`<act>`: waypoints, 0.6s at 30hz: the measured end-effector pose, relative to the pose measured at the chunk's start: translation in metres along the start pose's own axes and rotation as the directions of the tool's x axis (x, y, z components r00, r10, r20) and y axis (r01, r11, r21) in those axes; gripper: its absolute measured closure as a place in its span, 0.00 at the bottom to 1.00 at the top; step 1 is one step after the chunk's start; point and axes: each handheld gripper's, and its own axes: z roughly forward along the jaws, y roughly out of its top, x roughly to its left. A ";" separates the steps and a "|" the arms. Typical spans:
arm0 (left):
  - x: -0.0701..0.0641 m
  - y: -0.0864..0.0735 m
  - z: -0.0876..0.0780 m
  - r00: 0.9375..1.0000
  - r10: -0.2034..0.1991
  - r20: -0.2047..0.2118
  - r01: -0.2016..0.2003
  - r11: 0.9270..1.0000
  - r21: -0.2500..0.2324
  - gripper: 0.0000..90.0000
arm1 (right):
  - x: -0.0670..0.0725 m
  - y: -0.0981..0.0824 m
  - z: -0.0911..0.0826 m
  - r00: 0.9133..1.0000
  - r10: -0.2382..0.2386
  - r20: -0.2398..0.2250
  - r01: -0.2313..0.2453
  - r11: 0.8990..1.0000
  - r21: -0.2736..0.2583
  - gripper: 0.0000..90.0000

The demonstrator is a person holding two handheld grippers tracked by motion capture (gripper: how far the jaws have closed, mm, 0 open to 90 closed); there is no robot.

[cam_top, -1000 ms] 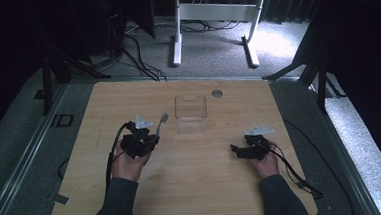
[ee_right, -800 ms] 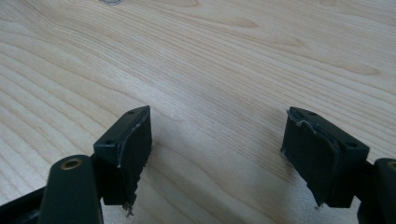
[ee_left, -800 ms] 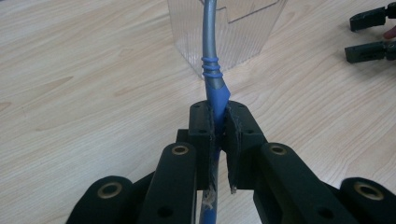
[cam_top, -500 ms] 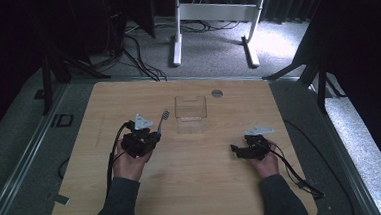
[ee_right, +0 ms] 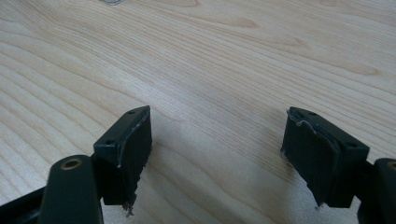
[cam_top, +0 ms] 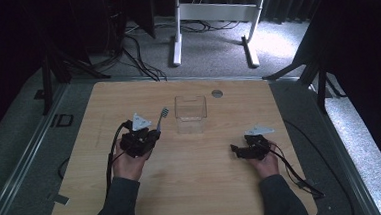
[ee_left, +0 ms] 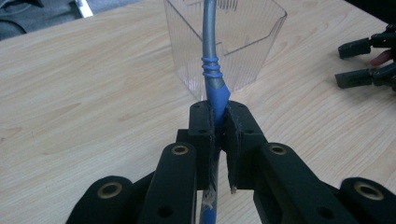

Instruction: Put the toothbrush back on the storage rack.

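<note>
Toothbrush (ee_left: 212, 70) in left tongs (ee_left: 215, 140) (clear box (ee_left: 233, 42) just beyond).

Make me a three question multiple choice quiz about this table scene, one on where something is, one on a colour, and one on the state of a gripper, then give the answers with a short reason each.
1. Where does the clear plastic container stand on the table?
A. At the near edge by the person's sleeves
B. Toward the far middle, ahead of both grippers
C. Off the table on the floor

2. What colour is the toothbrush handle where it is clamped?
A. Blue
B. Red
C. Yellow

3. How is the right gripper?
A. Shut on the toothbrush
B. Shut on the container
C. Open, holding nothing

Answers: B, the high view shows the container beyond both hands near the table's far middle. A, the left gripper view shows a blue grip section turning grey higher up, held by the left gripper. C, the right gripper view shows its jaws wide apart over bare wood.
</note>
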 end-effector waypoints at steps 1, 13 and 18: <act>0.000 0.000 0.000 1.000 0.000 0.000 0.000 1.000 -0.005 0.91 | 0.000 0.000 0.000 1.000 0.000 0.000 0.000 1.000 0.000 0.26; -0.001 0.001 -0.003 1.000 0.004 -0.004 -0.004 0.999 -0.037 0.91 | 0.000 0.000 0.000 1.000 -0.001 0.000 0.001 1.000 0.000 0.26; 0.000 0.002 -0.004 1.000 0.000 -0.005 0.000 0.999 -0.055 0.91 | 0.000 0.000 0.000 1.000 -0.001 0.000 0.001 1.000 0.000 0.26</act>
